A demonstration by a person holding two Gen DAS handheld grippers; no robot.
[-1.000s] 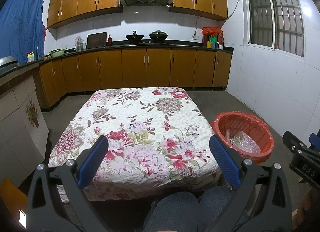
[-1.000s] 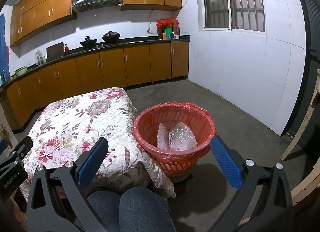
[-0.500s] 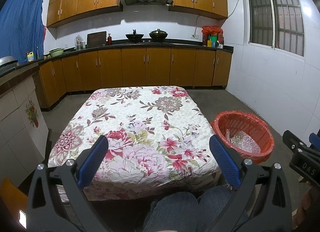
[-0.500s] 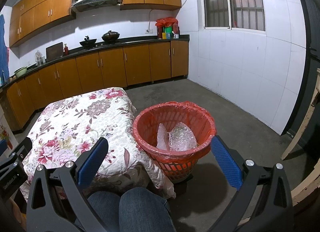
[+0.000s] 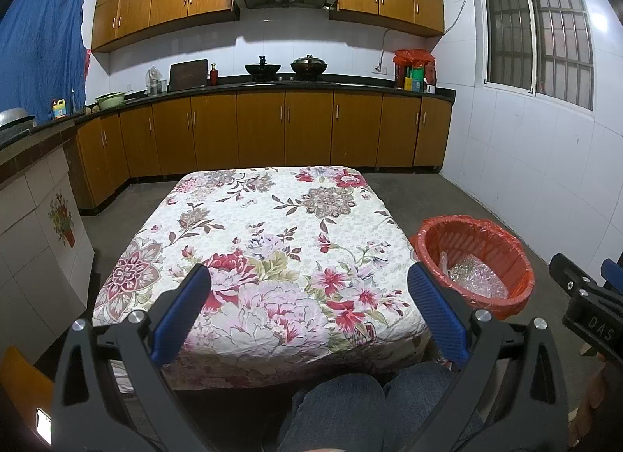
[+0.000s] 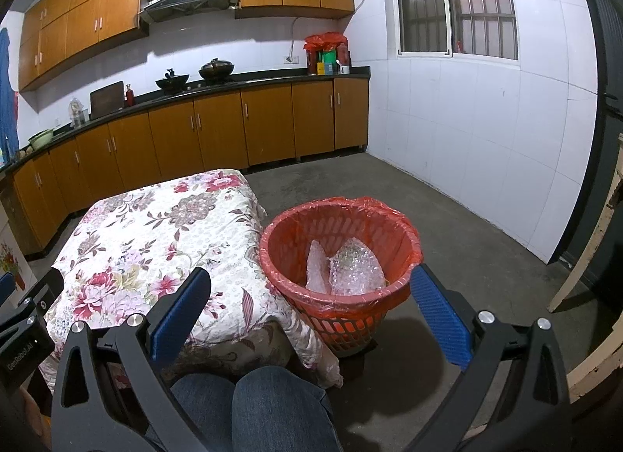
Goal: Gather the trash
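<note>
A red basket (image 6: 338, 253) lined with a red bag stands on the floor right of the table; crumpled bubble wrap (image 6: 352, 267) lies inside it. The left wrist view shows the same basket (image 5: 473, 257) and the bubble wrap (image 5: 473, 280) at the right. My left gripper (image 5: 309, 308) hangs open over the near edge of the flowered tablecloth (image 5: 264, 241), nothing between its blue pads. My right gripper (image 6: 311, 312) is open too, held near and above the basket's front rim, empty.
The table with the tablecloth (image 6: 155, 234) fills the left of the right wrist view. A person's knees in jeans (image 6: 249, 409) sit below the grippers. Wooden cabinets (image 5: 284, 129) line the far wall. Bare concrete floor (image 6: 447, 226) lies right of the basket.
</note>
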